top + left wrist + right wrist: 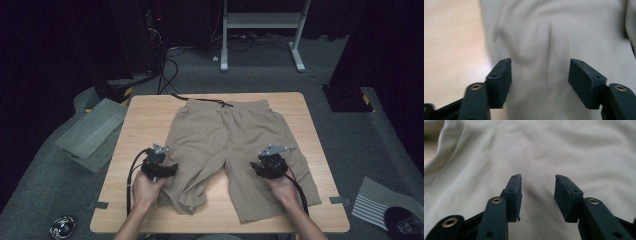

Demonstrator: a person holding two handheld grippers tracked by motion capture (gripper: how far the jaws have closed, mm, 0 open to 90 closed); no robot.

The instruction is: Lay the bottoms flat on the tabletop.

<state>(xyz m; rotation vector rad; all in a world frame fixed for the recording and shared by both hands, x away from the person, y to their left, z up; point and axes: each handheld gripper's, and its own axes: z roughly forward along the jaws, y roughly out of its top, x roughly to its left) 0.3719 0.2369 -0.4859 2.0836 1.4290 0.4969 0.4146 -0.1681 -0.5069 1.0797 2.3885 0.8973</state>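
high view: beige drawstring cotton shorts (pixel 235 145) flat on light wooden table (pixel 145 115), legs toward me for folding.
left gripper view: left gripper (pixel 540 75) wide, empty, over leg.
right gripper view: right gripper (pixel 537 188) part-open, empty, above cloth.

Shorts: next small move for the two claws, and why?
Probably lower both and pinch cloth. The left claw and right claw stand open above the shorts, one over each leg, nothing gripped; the left leg hem lies bunched.
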